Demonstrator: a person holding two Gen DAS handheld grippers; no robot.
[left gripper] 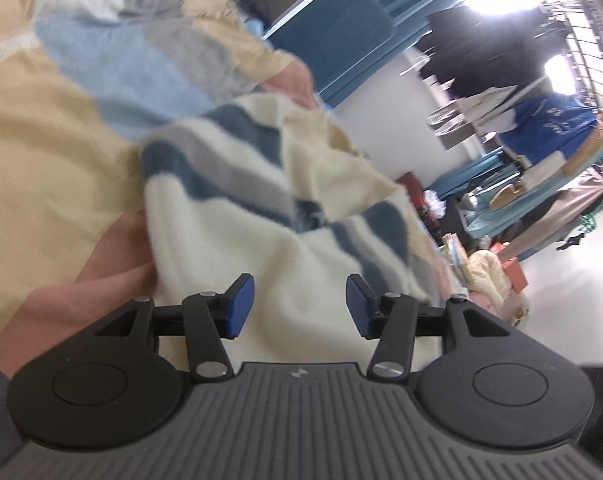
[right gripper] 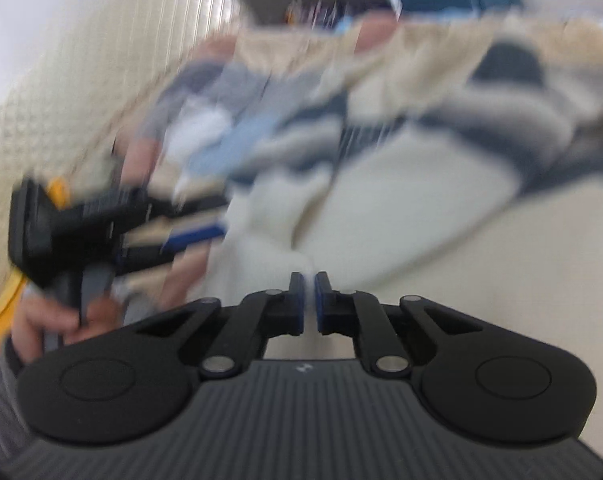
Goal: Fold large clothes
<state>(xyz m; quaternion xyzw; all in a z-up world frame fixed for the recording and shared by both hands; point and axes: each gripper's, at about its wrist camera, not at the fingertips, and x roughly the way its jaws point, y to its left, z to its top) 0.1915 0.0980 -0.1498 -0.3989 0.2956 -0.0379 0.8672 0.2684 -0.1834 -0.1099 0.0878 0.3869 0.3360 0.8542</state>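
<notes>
A cluttered room with a white wall and blue curtains fills the background of the left wrist view, where a rack of hanging clothes (left gripper: 549, 92) stands well off to the right and the surface underneath is a bedspread patterned in pale yellow, light blue, grey and pink patches (left gripper: 61, 120). On that bedspread lies the cream fleece garment with dark blue and grey wavy stripes (left gripper: 261, 200), bunched into loose folds.

The left gripper, black with blue pads (left gripper: 300, 306), has its jaws spread apart just above the near edge of the garment; the cream cloth shows in the gap, but the pads do not press on it. The right gripper, also black with blue pads (right gripper: 308, 304), has its jaws drawn almost together with only a thin slit between them. A fold of the cream cloth (right gripper: 341, 216) runs right up to the fingertips, yet the picture is too blurred to tell whether any of it is pinched.

In the right wrist view the left gripper (right gripper: 193, 236) appears from the side, held in a person's hand (right gripper: 61, 320) with a grey sleeve (right gripper: 1, 400) at the lower left.
</notes>
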